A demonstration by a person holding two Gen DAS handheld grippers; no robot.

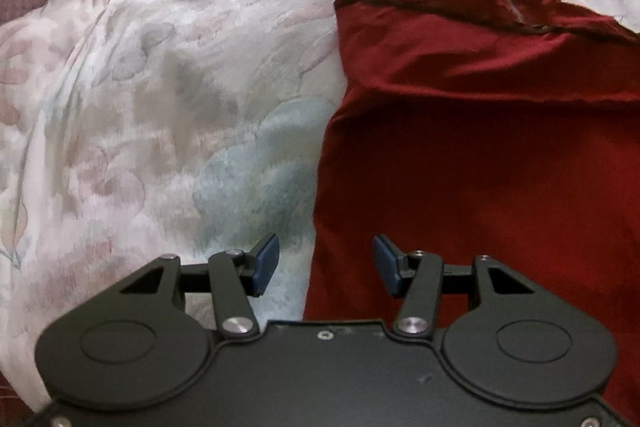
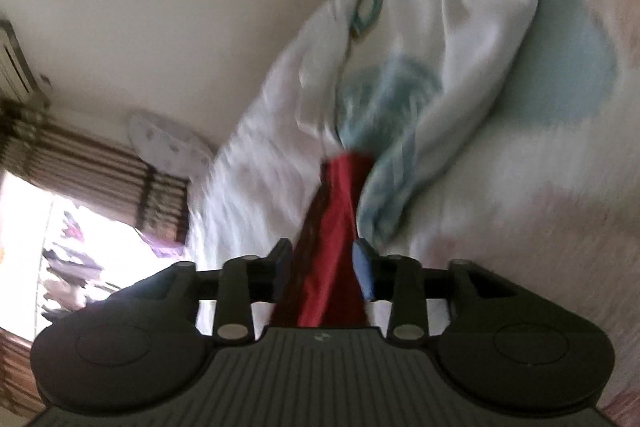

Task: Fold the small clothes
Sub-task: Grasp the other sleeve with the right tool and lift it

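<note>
A dark red garment (image 1: 480, 155) lies spread on a bed, over a pale quilt (image 1: 168, 79) printed with faded pink, grey and blue flowers; its upper part is folded over itself, showing a dark seam edge and a short zip near the top. In the left wrist view the left gripper (image 1: 325, 266) hovers at the garment's left edge, its blue-padded fingers (image 1: 266, 259) spread wide apart and holding nothing, one over the quilt and one over the red cloth. In the right wrist view, which is blurred and tilted, a narrow strip of the red garment (image 2: 338, 211) runs between the fingers of the right gripper (image 2: 323, 269), which are closed in on it and pinch the cloth, drawn taut toward the bed. Beyond it lie a white cloth with blue print (image 2: 400, 27), a plain cream wall (image 2: 180, 7) and a bright window with brown blinds (image 2: 92, 163).
</note>
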